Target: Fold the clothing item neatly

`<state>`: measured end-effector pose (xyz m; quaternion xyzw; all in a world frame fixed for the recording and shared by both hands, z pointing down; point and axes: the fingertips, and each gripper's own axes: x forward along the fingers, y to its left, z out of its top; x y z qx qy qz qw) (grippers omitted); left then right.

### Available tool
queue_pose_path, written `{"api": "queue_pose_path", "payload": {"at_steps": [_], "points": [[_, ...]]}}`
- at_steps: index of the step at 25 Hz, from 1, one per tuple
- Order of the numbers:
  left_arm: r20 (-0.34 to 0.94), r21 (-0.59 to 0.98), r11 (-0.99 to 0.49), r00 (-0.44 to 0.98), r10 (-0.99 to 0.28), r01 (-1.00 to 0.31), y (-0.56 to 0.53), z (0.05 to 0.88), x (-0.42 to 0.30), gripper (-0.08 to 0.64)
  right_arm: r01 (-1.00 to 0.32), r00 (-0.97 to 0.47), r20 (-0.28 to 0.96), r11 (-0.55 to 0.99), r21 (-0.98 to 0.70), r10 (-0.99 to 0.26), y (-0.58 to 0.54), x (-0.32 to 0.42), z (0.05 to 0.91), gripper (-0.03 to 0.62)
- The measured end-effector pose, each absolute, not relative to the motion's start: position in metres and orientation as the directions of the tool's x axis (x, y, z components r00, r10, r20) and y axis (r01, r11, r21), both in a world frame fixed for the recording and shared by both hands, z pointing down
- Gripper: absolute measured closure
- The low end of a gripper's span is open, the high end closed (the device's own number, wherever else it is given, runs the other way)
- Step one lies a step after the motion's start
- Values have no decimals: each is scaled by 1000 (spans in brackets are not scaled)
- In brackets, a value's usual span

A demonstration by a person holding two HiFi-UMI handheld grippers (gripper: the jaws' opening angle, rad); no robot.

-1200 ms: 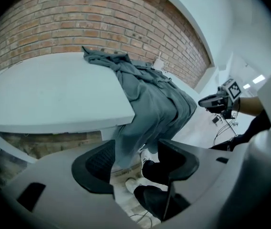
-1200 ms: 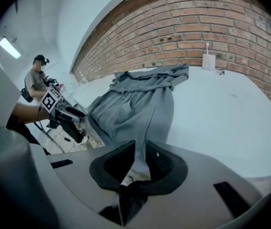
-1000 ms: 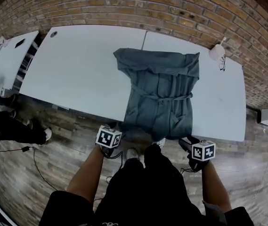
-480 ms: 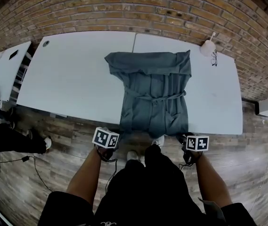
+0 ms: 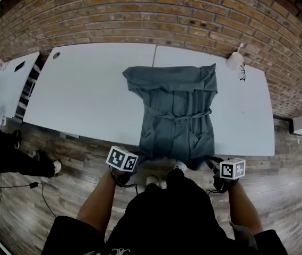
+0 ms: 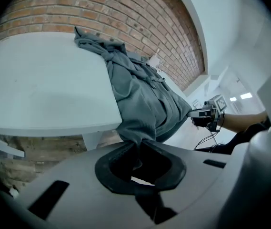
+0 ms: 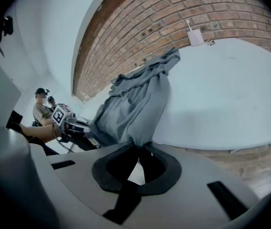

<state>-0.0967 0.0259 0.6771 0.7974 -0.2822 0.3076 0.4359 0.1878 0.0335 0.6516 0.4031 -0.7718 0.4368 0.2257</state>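
Your left claw point(image 6: 137, 146) and right claw point(image 7: 140, 149) have just been closing, and each now pinches one bottom corner of the grey-green fabric garment point(image 5: 177, 108). Both your forearms point(image 5: 98, 201) reach forward, well apart, with the claws tilted downward at the near edge of the white desk point(image 5: 87, 89). The garment lies spread lengthwise on the desk, its hem drawn over that edge into the claws.

The white table point(image 5: 87, 89) carries a grey garment point(image 5: 177, 110) and glasses point(image 5: 242, 71).
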Motion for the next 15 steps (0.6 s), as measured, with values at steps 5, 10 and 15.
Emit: {"api": "queue_pose_path", "payload": {"at_steps": [5, 10, 15], "points": [[663, 603, -383, 707, -247, -700, 31, 664, -88, 537, -798, -600, 677, 384, -465, -427, 31, 183, 625, 578], [636, 609, -379, 715, -292, -696, 26, 644, -99, 538, -769, -639, 613, 422, -481, -465, 18, 174, 598, 578], [629, 590, -399, 710, -317, -702, 19, 621, -106, 538, -740, -672, 544, 471, -480, -502, 3, 169, 565, 580]]}}
